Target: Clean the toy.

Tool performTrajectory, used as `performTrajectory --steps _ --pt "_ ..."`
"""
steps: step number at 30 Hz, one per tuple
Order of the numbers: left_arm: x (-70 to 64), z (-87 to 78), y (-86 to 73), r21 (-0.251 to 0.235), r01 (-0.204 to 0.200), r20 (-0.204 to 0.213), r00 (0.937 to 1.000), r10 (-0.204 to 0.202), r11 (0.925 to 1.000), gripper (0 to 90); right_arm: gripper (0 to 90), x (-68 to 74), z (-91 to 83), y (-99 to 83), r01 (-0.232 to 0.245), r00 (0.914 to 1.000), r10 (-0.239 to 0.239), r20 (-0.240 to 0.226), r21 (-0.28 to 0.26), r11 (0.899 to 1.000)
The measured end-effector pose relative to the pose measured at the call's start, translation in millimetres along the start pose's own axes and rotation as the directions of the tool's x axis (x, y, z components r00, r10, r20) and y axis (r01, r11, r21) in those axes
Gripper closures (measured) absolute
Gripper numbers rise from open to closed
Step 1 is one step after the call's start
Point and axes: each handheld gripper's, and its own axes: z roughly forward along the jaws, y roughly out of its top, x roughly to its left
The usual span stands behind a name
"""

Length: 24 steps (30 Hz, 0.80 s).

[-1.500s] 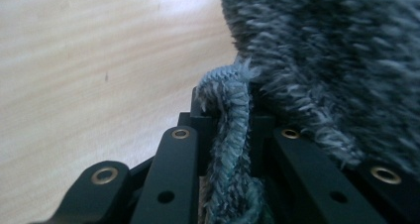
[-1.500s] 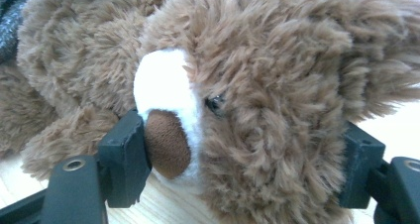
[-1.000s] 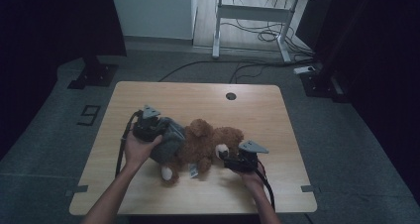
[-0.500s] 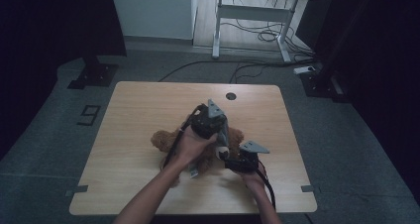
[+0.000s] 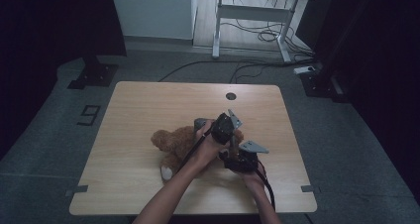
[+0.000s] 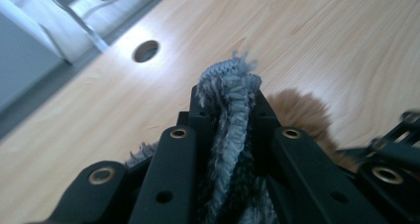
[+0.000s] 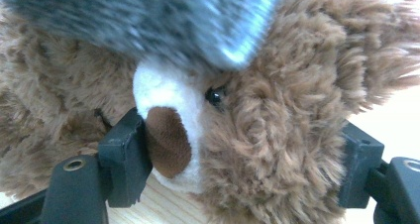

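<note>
A brown plush teddy bear (image 5: 174, 143) lies on its side; a fuzzy grey garment (image 6: 229, 115) drapes over its head.

Shaggy brown plush teddy bear (image 7: 277, 135), fuzzy grey knitted cloth (image 6: 230, 115), smooth matt wooden table (image 5: 148, 115)

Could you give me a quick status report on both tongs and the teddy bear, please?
Left tongs shut on grey knit cloth. Right tongs clamped on teddy bear head. Cloth over bear's head; nothing in the way.
</note>
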Motion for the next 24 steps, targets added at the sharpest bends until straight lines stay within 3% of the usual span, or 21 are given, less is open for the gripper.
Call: performTrajectory --steps 1,3,7,11,15,17,19,21,24 --pt "2.6 -1.9 -2.8 0.006 -0.011 -0.015 0.9998 0.012 0.9999 78.4 25.0 -0.1 -0.1 0.0 0.000 1.0000 0.000 0.000 0.000 1.000" --pt "11.6 -4.9 -11.1 0.015 0.003 -0.020 0.9998 -0.003 0.9999 78.4 25.0 -0.2 -0.3 0.0 -0.001 1.0000 0.001 0.002 0.000 1.000" --pt "35.1 -12.7 -29.8 0.018 0.081 -0.023 0.9965 -0.081 0.9966 78.5 24.9 -0.1 0.1 -0.1 0.000 1.0000 0.000 0.001 -0.003 1.000" --pt "53.8 -17.0 -45.6 0.052 0.119 -0.055 0.9917 -0.116 0.9916 78.8 24.9 -0.3 -0.5 -0.7 -0.001 1.0000 0.001 0.000 -0.004 1.000" --pt "70.7 -21.7 -63.1 0.042 0.224 -0.003 0.9746 -0.224 0.9737 78.7 24.8 -0.2 -0.6 -0.8 0.002 1.0000 -0.002 -0.003 -0.006 1.000" --pt "74.3 -27.2 -64.4 0.025 0.251 0.020 0.9677 -0.251 0.9677 78.7 24.8 -0.2 -0.5 -0.7 0.001 1.0000 -0.001 -0.003 -0.006 1.000" --pt "76.0 -33.0 -62.1 0.009 0.261 0.041 0.9645 -0.261 0.9653 78.9 24.8 -0.5 -0.6 -0.9 -0.001 1.0000 0.001 -0.004 -0.007 1.000" --pt "76.0 -41.5 -56.8 -0.029 0.283 0.073 0.9570 -0.281 0.9585 79.1 24.8 -0.7 -0.7 -1.2 -0.002 1.0000 0.002 -0.004 -0.009 1.000" --pt "68.3 -56.5 -44.1 -0.083 0.275 0.143 0.9544 -0.262 0.9578 79.2 24.8 -1.1 -0.5 -1.5 -0.002 1.0000 0.002 -0.004 -0.012 1.000"
